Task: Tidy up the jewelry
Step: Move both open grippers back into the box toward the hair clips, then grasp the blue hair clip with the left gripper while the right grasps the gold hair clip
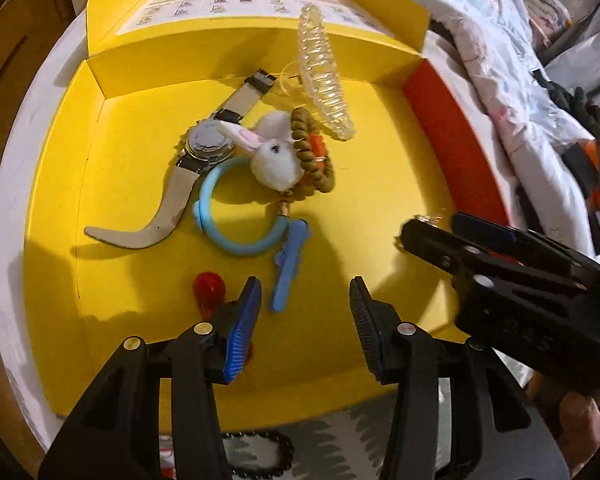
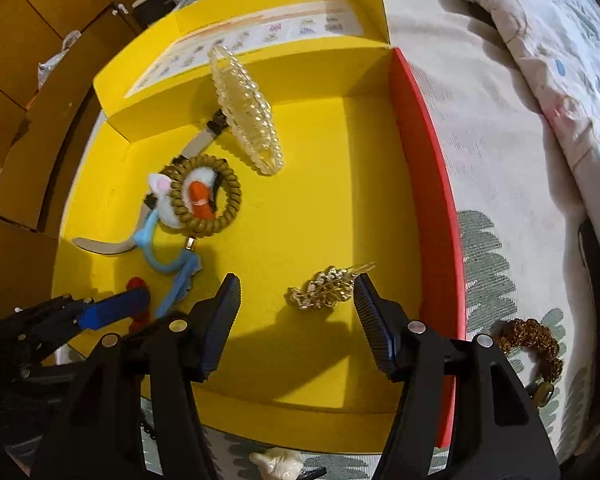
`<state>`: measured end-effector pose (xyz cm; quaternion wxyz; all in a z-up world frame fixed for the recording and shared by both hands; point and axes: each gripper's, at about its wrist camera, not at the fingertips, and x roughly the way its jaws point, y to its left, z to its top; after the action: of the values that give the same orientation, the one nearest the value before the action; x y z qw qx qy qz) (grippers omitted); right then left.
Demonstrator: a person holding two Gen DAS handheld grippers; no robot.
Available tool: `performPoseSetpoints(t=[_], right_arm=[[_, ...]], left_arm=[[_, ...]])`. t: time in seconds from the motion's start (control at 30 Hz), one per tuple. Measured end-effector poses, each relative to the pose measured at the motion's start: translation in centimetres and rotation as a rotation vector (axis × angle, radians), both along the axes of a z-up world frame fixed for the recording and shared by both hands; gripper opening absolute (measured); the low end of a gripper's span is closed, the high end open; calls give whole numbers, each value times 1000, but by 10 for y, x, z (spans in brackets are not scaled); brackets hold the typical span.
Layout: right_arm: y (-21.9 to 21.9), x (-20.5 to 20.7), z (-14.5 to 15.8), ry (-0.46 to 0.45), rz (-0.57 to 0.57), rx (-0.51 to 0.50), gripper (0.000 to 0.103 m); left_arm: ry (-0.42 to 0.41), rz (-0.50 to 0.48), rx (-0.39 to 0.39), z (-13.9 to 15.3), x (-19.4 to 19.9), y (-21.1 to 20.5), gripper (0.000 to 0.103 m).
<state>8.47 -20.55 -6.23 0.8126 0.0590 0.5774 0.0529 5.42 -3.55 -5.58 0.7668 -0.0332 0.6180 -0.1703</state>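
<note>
An open yellow box [image 1: 380, 152] [image 2: 320, 152] lies on a bed and holds jewelry: a wristwatch [image 1: 208, 146], a white rabbit charm [image 1: 274, 152] on a blue band [image 1: 236, 246], a brown coil bracelet [image 2: 206, 194], a clear coil hair tie [image 1: 324, 76] [image 2: 246, 112], a red piece [image 1: 208, 288] and a gold chain [image 2: 324, 290]. My left gripper [image 1: 304, 304] is open and empty above the box floor, near the blue band's tail. My right gripper [image 2: 296, 300] is open, with the gold chain lying between its fingers. The right gripper also shows in the left wrist view [image 1: 432, 232].
The box has a red right wall [image 2: 424, 184]. A brown-gold bracelet [image 2: 532, 344] lies on the bedspread right of the box. A black bead bracelet [image 1: 268, 456] and a white trinket [image 2: 278, 464] lie in front of it. A rumpled quilt [image 1: 480, 40] lies at the right.
</note>
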Motion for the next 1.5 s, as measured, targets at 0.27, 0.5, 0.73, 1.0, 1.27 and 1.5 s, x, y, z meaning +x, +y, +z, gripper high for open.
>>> performPoseSetpoints(t=[0.27,0.5,0.73,1.0,1.27,1.5], right_arm=[[4,3,-7,2,-2,-65,62],[4,-3,-2,3,-13,-125,62],[12,-1,-11,10,19,-129,62],[24,-1,-13,-21,62,-151,60],[21,-1,-17,-12,62,-173,40],[24,-2,-19,-25,94,-230,36]], left_arm=[[17,4,35,-12,6,1,45],[3,-10,58,-11,1,-4,45],[-15,-29,103,-12,-4,-14,45],[-45,-60,143,-12,-6,-26,45],[-71,-59,168,-16,0,-32,34],[-39,-14,119,-15,5,-8,20]])
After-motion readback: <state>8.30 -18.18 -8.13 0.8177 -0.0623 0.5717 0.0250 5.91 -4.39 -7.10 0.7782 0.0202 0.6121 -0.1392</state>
